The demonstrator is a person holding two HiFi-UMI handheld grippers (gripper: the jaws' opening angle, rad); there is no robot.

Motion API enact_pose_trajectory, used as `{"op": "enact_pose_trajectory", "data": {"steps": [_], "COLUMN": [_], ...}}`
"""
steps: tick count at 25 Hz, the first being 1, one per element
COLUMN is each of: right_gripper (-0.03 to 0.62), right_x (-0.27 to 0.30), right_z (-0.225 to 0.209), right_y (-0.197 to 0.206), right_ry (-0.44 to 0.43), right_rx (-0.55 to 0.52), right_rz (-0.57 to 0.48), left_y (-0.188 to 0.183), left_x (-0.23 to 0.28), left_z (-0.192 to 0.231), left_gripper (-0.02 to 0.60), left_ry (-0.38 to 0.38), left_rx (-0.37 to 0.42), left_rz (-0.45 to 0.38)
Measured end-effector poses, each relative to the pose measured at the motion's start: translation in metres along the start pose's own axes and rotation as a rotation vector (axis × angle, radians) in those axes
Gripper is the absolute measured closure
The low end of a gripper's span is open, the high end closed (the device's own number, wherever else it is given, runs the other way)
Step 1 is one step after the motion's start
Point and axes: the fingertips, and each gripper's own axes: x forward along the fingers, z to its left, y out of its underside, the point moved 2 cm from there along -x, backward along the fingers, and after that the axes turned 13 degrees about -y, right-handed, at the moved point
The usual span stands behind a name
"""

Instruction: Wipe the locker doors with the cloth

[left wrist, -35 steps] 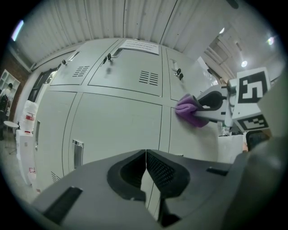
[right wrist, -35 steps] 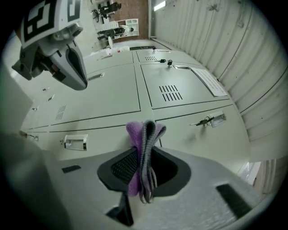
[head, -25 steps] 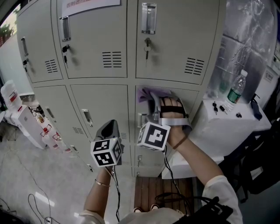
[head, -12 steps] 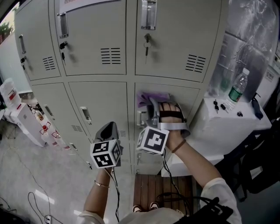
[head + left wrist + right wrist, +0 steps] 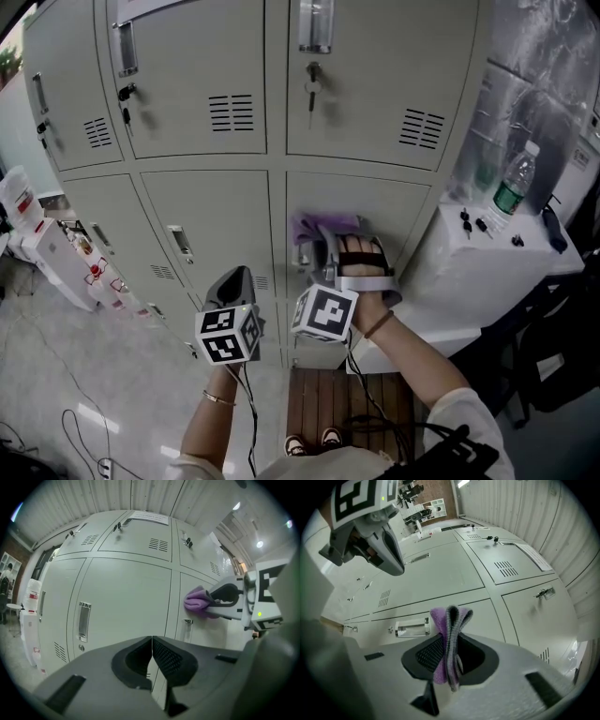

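Pale grey lockers [image 5: 216,202] fill the wall ahead, with a water bottle [image 5: 513,183] on a white unit off to the right. Over the last second the purple cloth [image 5: 322,227] has travelled down the lower right-hand door [image 5: 398,202]. It sat just under that door's top edge and now lies lower, beside the recessed handle [image 5: 410,627]. That reads as a downward wiping stroke under way, with the rest of this panel and the neighbouring doors probably not yet done.

In the head view the person's hand and the marker cube cover the right gripper [image 5: 325,239], so the grip cannot be read there. The right gripper view settles it: the jaws are clamped on the folded cloth, whose edge stands up between them. The left gripper [image 5: 234,279] hangs back from the lockers, its jaws pressed together on nothing. Its own view adds a side-on look — the cloth appears to meet the door face.
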Motion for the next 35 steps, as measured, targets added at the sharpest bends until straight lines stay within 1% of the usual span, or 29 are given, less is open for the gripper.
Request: {"op": "enact_pose_trajectory", "data": {"steps": [10,21,35], "right_gripper": [0.514,0.514,0.514], "right_x": [0.011,0.018,0.036], "right_z": [0.030,0.053,0.098], "right_y": [0.004,0.006,0.013], "right_ry": [-0.061,-0.076,-0.153], "right_rx": [0.021,0.049,0.058], "right_rz": [-0.005,-0.021,-0.007], "left_y": [0.020,0.042,0.067], "left_x": [0.000,0.002,0.010], "left_z": [0.000,0.003,0.008], "left_gripper": [0.575,0.575,0.575], "left_ry": [-0.007,-0.003,-0.002], "left_rx": [0.005,-0.005,-0.007], "left_rz": [0.030,0.057,0.093]}}
